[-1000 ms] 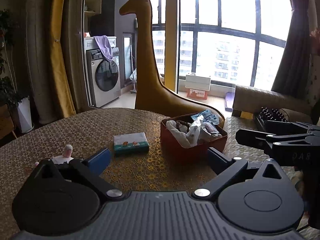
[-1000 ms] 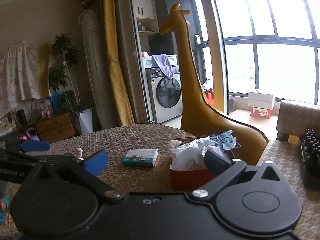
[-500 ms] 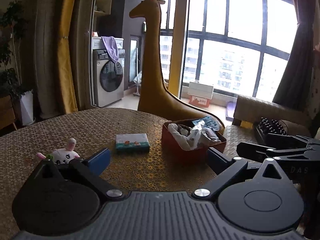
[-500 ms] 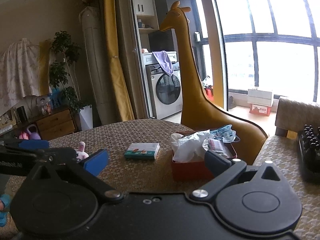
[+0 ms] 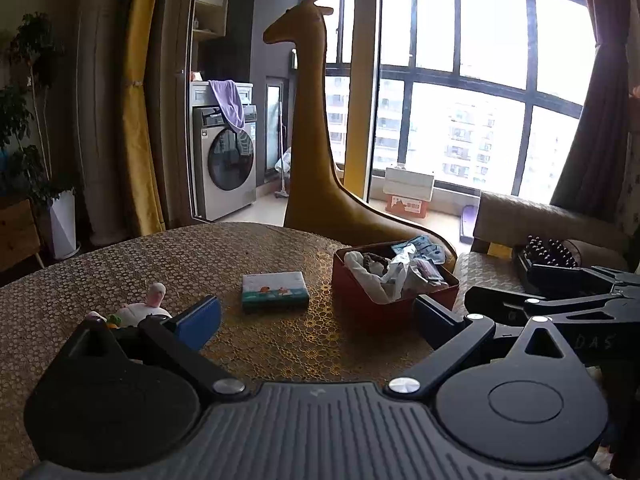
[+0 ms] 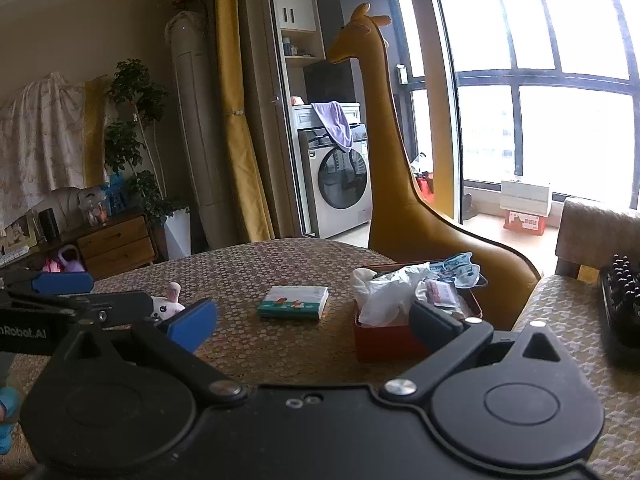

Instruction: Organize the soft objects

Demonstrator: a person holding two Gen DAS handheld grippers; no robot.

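Tabletop [image 5: 120,264]: both hand-held grippers, left [image 5: 316,312] and right [image 6: 312,316], gape empty; overfilled red box [image 5: 360,300] may spill if plush bunny [image 5: 140,308] is forced in

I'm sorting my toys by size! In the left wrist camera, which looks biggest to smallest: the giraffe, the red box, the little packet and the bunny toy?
1. giraffe
2. red box
3. packet
4. bunny toy, though the gripper hides part of it and it sits nearer, so this last place is unsure.

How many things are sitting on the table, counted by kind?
Plush bunny toy: 1
Tissue pack: 1
Red box stuffed with soft things: 1
Total: 3
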